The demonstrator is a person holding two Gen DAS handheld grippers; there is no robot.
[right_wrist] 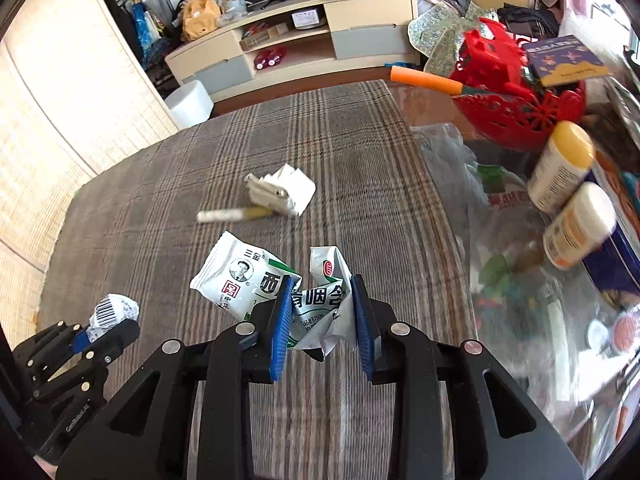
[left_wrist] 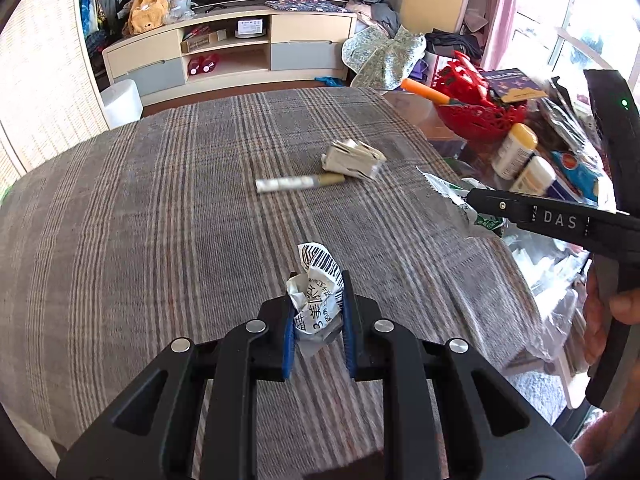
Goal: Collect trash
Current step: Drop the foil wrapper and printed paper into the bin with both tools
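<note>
Both grippers hold trash above the plaid-covered table.

The left gripper point(left_wrist: 318, 320) has its blue-padded fingers point(left_wrist: 289, 340) closed narrowly on a crumpled white paper label printed with a barcode point(left_wrist: 316, 288); the right gripper point(right_wrist: 322, 320) pinches a creased white-and-green foil sachet with printed characters point(right_wrist: 256, 280) between its fingers point(right_wrist: 280, 322). Further out on the grey-brown plaid tablecloth point(left_wrist: 160, 208) lie a slim white stick with a gold end point(left_wrist: 300, 182) and, touching that end, a folded white paper wad point(left_wrist: 352, 158). To the right, on bare glass, stand a red plastic openwork basket point(right_wrist: 520, 112) and two white bottles with yellow caps point(right_wrist: 568, 196).
</note>
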